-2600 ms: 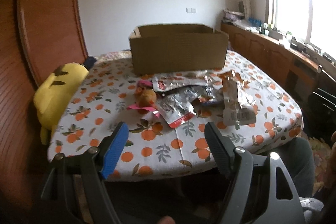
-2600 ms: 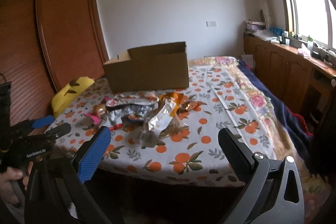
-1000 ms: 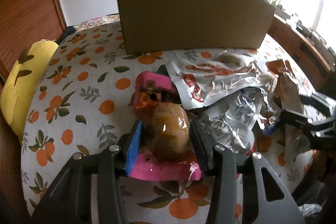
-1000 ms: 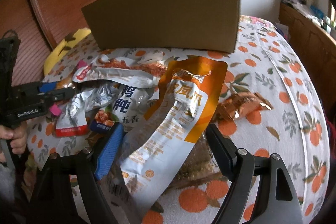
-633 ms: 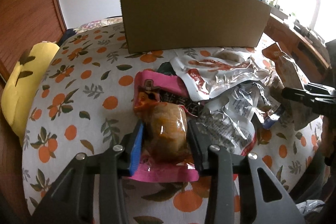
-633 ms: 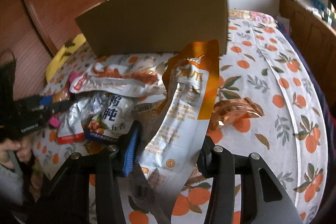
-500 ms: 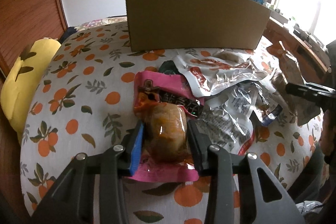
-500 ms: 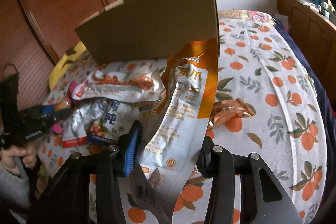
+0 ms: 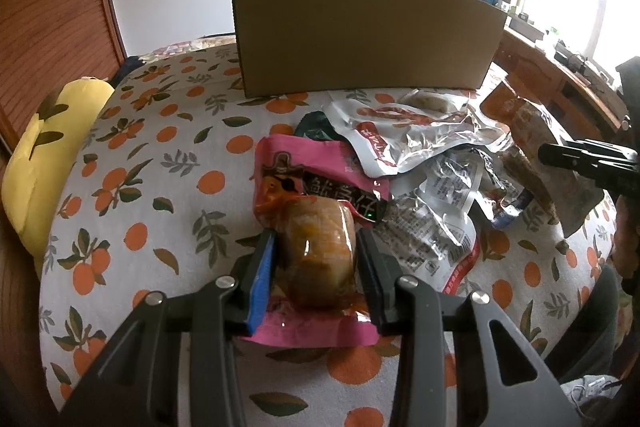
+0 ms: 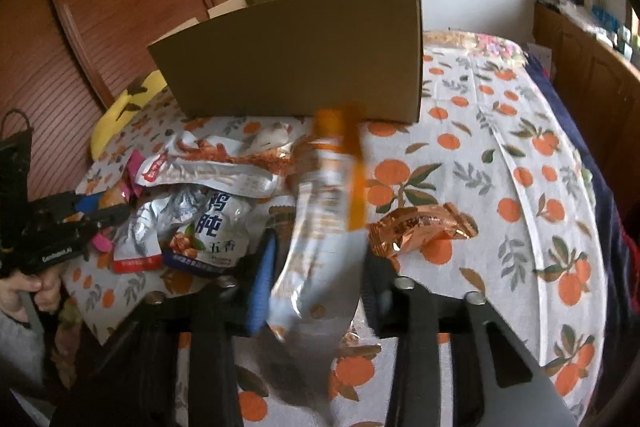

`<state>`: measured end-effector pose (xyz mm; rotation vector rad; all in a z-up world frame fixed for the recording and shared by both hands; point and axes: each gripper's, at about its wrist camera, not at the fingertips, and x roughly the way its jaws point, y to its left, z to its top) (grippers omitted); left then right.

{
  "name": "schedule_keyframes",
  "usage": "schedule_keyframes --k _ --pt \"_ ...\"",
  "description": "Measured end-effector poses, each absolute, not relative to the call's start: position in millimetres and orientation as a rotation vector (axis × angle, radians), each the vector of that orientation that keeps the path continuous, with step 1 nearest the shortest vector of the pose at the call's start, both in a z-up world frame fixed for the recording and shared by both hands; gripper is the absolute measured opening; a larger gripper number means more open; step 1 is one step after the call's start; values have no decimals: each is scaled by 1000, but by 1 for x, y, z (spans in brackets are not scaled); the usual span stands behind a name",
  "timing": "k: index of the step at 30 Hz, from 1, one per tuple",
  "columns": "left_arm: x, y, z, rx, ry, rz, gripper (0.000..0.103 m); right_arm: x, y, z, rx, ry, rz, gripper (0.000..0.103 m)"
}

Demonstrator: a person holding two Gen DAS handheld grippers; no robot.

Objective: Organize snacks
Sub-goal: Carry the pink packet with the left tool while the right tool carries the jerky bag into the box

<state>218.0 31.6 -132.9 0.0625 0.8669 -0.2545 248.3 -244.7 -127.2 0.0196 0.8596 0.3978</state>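
A clear-wrapped brownish bun-like snack (image 9: pixel 320 259) is clamped between the two fingers of the left gripper (image 9: pixel 316 267), whose jaws are closed against its sides. Beneath it a pink snack packet with dark printing (image 9: pixel 320 171) is seen lying on the bed cover printed with oranges and leaves (image 9: pixel 152 187); whether the pink packet is also pinched cannot be told.

The right gripper (image 10: pixel 316 267) is closed on a tall white pouch with an orange top and edge (image 10: pixel 328 211), which is held raised and tilted above the cover (its image is smeared by motion).

A loose heap of other snacks is spread across the cover between the two grippers: a long silver packet printed in red (image 9: pixel 404 131), a crumpled silver foil bag with a red bottom edge (image 9: pixel 436 239), and a white-and-blue packet bearing Chinese characters (image 10: pixel 212 231). A crinkled copper-coloured foil wrapper (image 10: pixel 420 223) lies apart from the heap, just to the right of the raised pouch.

Behind the heap a large open brown cardboard box (image 9: pixel 360 31) stands upright on the cover. A yellow plush toy with dark markings (image 9: pixel 44 147) is seen at the left edge of the bed, against a wooden slatted wardrobe door (image 9: pixel 52 7).
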Motion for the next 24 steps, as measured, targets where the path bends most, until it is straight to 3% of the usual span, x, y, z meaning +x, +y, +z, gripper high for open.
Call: schedule_keyframes --k 8,12,24 --pt "215 34 -131 50 854 -256 38 244 -249 -121 26 838 406 27" --pt "211 37 -125 32 833 -257 38 240 -252 -107 43 807 424 16" --pt "203 41 -98 28 768 -256 38 233 -249 -84 30 758 463 15"
